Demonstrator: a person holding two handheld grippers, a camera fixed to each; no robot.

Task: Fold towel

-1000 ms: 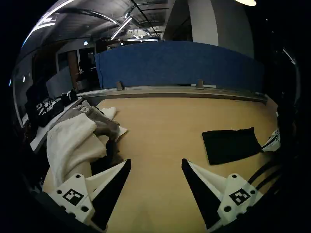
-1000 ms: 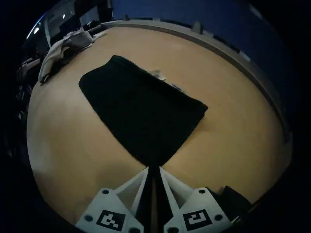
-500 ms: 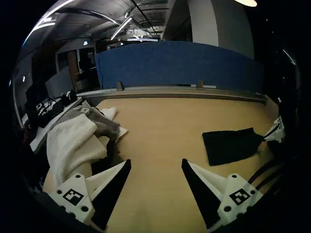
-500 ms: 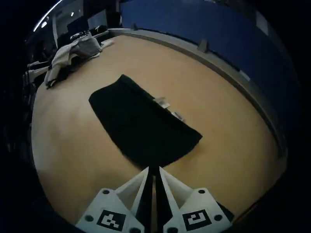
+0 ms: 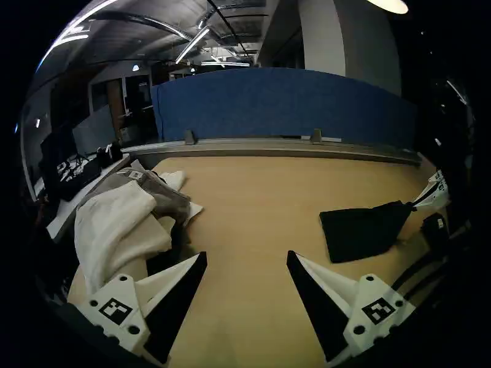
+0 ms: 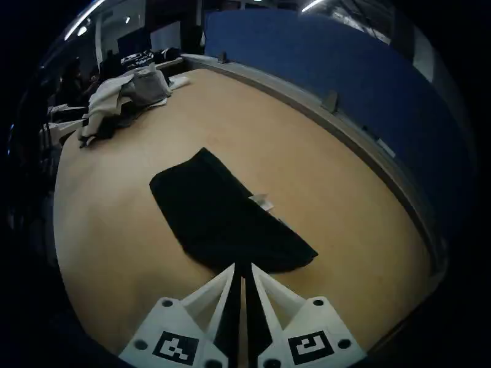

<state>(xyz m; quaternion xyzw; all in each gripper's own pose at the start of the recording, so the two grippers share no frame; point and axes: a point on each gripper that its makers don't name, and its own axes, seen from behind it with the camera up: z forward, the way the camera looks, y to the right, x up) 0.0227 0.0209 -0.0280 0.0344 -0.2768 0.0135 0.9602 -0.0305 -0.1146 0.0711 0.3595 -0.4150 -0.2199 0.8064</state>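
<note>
One corner of black towel (image 6: pixel 212 211) clamped in right tongs (image 6: pixel 243 268), raised off table (image 6: pixel 116 245). Meanwhile left tongs (image 5: pixel 245 260) apart over table, cloth pile (image 5: pixel 119 218) at left.

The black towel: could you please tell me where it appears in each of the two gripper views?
Left gripper view: the black towel lies right of centre on the table, its right corner held up by the right gripper.
Right gripper view: the towel sits at centre, reaching down to that gripper.
Shared landmark: the blue partition along the table's far edge.
</note>
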